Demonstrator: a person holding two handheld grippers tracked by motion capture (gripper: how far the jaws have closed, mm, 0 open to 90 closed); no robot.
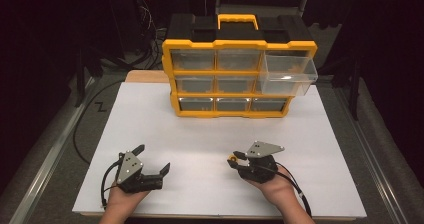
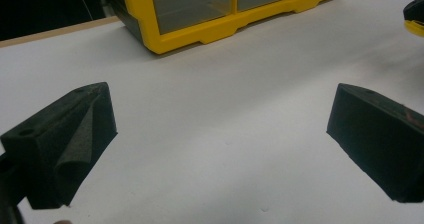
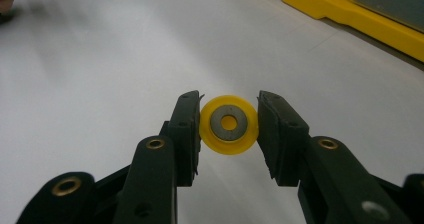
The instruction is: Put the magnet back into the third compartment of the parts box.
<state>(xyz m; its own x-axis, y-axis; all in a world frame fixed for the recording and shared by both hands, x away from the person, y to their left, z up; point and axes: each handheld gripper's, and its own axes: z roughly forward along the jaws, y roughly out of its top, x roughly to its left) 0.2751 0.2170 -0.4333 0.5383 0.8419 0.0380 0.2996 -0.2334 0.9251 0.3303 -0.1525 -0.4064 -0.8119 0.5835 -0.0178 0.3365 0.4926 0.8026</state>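
A small yellow disc [image 3: 242, 138] with a grey metal ring at its centre sits squeezed between the two jaws of my right gripper [image 3: 229, 118], just above the white table. In the high view the right gripper [image 1: 234, 160] holds the yellow disc [image 1: 231, 159] at the front right of the table. At the front left my left gripper [image 1: 154, 157] is open with nothing between its jaws; the left gripper view has the left gripper [image 2: 222, 104] spread wide over bare table. A yellow and black drawer organizer [image 1: 240, 45] stands at the back, its top right clear drawer [image 1: 289, 74] pulled out.
The white table top [image 1: 210, 129] lies between the grippers and the organizer [image 2: 200, 33]. The organizer's yellow base [image 3: 350, 15] runs along the upper right of the right gripper view. Cables and dark floor surround the table. The other drawers are pushed in.
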